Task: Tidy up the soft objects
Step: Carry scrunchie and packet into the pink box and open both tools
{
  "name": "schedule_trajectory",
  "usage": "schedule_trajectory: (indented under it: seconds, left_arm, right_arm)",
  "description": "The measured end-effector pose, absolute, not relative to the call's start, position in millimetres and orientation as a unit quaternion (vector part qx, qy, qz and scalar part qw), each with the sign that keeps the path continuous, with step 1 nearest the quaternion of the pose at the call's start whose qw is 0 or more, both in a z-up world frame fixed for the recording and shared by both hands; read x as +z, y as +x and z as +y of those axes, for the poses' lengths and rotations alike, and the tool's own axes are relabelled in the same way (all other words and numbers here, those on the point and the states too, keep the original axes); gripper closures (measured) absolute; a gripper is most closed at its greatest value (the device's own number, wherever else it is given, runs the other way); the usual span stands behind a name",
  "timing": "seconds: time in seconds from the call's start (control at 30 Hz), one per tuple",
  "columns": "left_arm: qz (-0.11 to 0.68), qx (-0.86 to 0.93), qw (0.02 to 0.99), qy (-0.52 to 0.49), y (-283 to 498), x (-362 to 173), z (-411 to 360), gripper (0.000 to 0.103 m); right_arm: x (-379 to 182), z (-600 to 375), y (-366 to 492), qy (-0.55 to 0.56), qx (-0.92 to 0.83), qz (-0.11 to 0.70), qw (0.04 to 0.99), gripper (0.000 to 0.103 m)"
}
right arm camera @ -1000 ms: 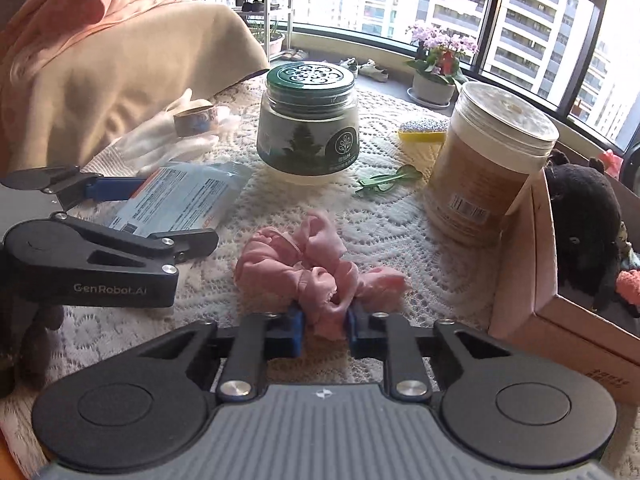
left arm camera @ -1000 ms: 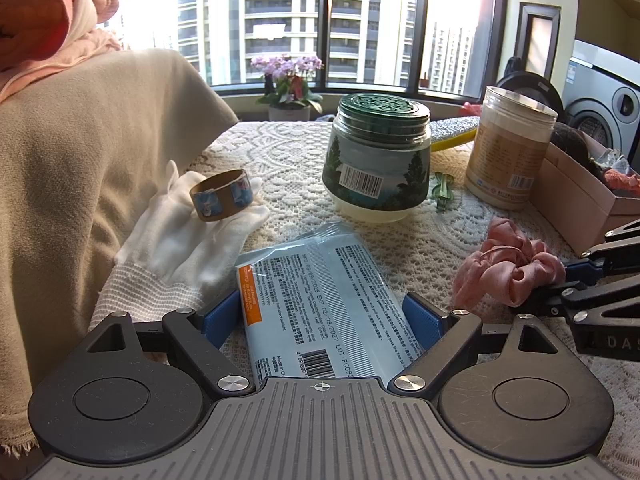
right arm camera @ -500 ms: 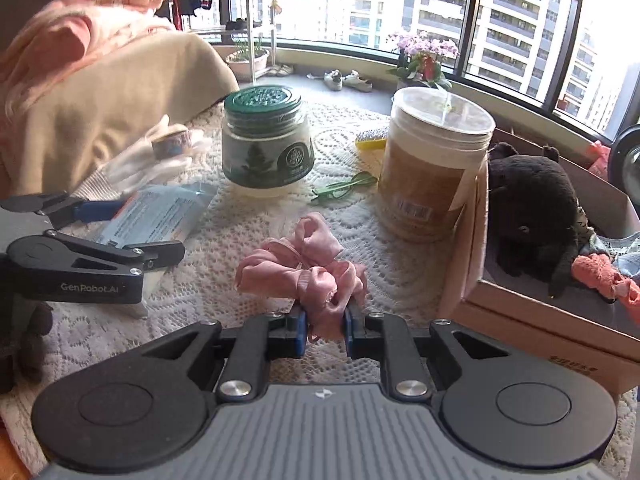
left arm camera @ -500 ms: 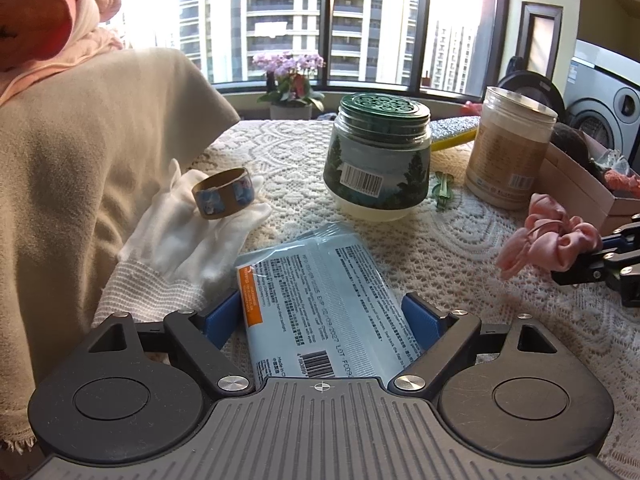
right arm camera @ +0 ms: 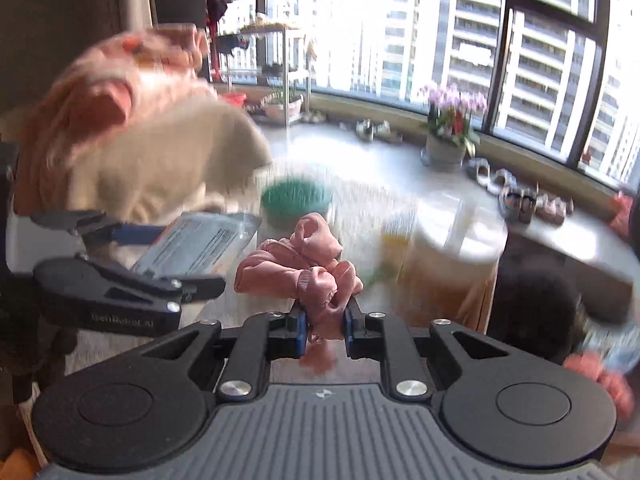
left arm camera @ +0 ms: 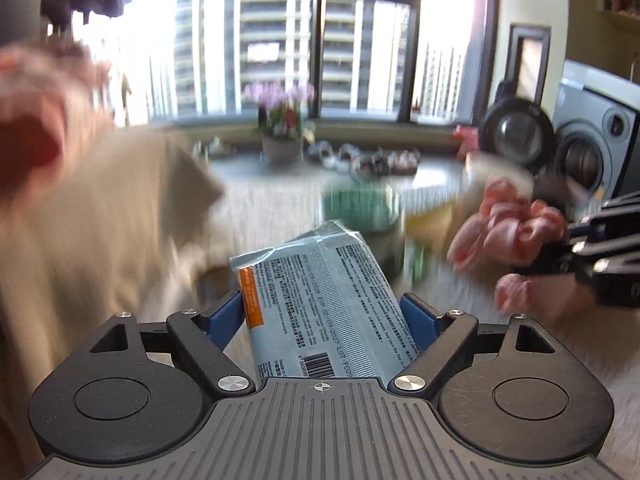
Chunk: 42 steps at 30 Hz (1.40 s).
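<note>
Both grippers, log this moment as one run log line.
left gripper: shut on blue packet, off table | right gripper: shut on pink scrunchie, off table | background: blurred

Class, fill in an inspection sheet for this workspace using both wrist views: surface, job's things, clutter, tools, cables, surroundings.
Surface: table, blurred.
Job's things: pink scrunchie and blue-grey packet, both lifted; dark plush toy at right.
Clutter: green-lidded jar, tan tub, beige cloth with pink fabric on top.
Tools: left tool shut on the packet; right tool shut on the scrunchie.
Cables: nothing seen.
Surroundings: window onto tower blocks, potted flowers, washing machine.
</note>
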<state>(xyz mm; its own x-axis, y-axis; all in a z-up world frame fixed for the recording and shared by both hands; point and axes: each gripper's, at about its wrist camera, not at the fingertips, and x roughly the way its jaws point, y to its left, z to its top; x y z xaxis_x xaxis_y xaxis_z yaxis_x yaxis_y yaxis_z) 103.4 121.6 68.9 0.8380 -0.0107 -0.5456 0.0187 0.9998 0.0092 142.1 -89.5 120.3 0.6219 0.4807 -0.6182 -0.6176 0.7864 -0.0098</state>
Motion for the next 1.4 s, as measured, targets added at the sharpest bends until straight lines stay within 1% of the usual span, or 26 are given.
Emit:
schedule_trajectory:
  seconds: [0.1, 0.23, 0.4, 0.53, 0.73, 0.97, 1.13, 1.17, 1.23, 1.27, 1.33, 1.37, 1.4]
  left_arm:
    - [0.235, -0.001, 0.971, 0.042, 118.8, 112.2, 113.8, 0.014]
    - [0.195, -0.006, 0.978, 0.073, 143.1, 158.6, 95.9, 0.014]
    - [0.179, -0.054, 0.978, 0.089, 171.6, 182.0, 49.4, 0.014]
    - [0.191, -0.103, 0.971, 0.105, 190.0, 175.9, -9.6, 0.014]
    - [0.231, -0.179, 0.949, 0.113, 206.0, 143.3, -88.5, 0.014]
    - [0.264, -0.200, 0.936, 0.120, 217.0, 117.4, -117.5, 0.014]
    - [0.282, -0.237, 0.927, 0.072, 233.5, 122.6, -130.8, 0.014]
    - [0.290, -0.260, 0.919, 0.062, 242.7, 120.2, -137.6, 0.014]
    - [0.347, -0.301, 0.886, 0.067, 263.9, 105.1, -154.9, 0.013]
    - [0.372, -0.302, 0.875, 0.072, 271.6, 96.2, -162.7, 0.016]
    - [0.346, -0.289, 0.889, 0.082, 266.4, 94.8, -163.2, 0.023]
    - [0.329, -0.287, 0.896, 0.082, 262.1, 97.9, -160.5, 0.025]
    - [0.319, -0.286, 0.900, 0.073, 258.5, 101.8, -155.1, 0.025]
  right_arm:
    - [154.4, -92.3, 154.7, -0.110, 0.309, 0.277, 0.903, 0.086]
    - [199.2, -116.1, 179.8, -0.076, 0.290, 0.249, 0.921, 0.086]
    - [223.0, -165.3, 199.0, -0.062, 0.235, 0.216, 0.946, 0.086]
    - [220.3, -213.7, 205.1, -0.059, 0.192, 0.208, 0.957, 0.086]
    - [194.7, -283.8, 209.6, -0.041, 0.134, 0.214, 0.967, 0.086]
    - [164.1, -319.5, 208.2, -0.013, 0.116, 0.239, 0.964, 0.086]
    - [170.6, -328.6, 204.9, -0.004, 0.112, 0.231, 0.967, 0.086]
    - [173.9, -331.8, 205.5, -0.001, 0.109, 0.229, 0.967, 0.086]
    - [179.0, -334.8, 208.0, 0.006, 0.104, 0.229, 0.968, 0.086]
    - [179.1, -336.3, 209.9, 0.010, 0.102, 0.231, 0.968, 0.086]
    - [177.3, -336.2, 210.8, 0.019, 0.104, 0.238, 0.966, 0.086]
    - [175.1, -335.3, 211.6, 0.023, 0.108, 0.243, 0.964, 0.086]
    - [171.9, -334.2, 213.5, 0.027, 0.111, 0.249, 0.962, 0.086]
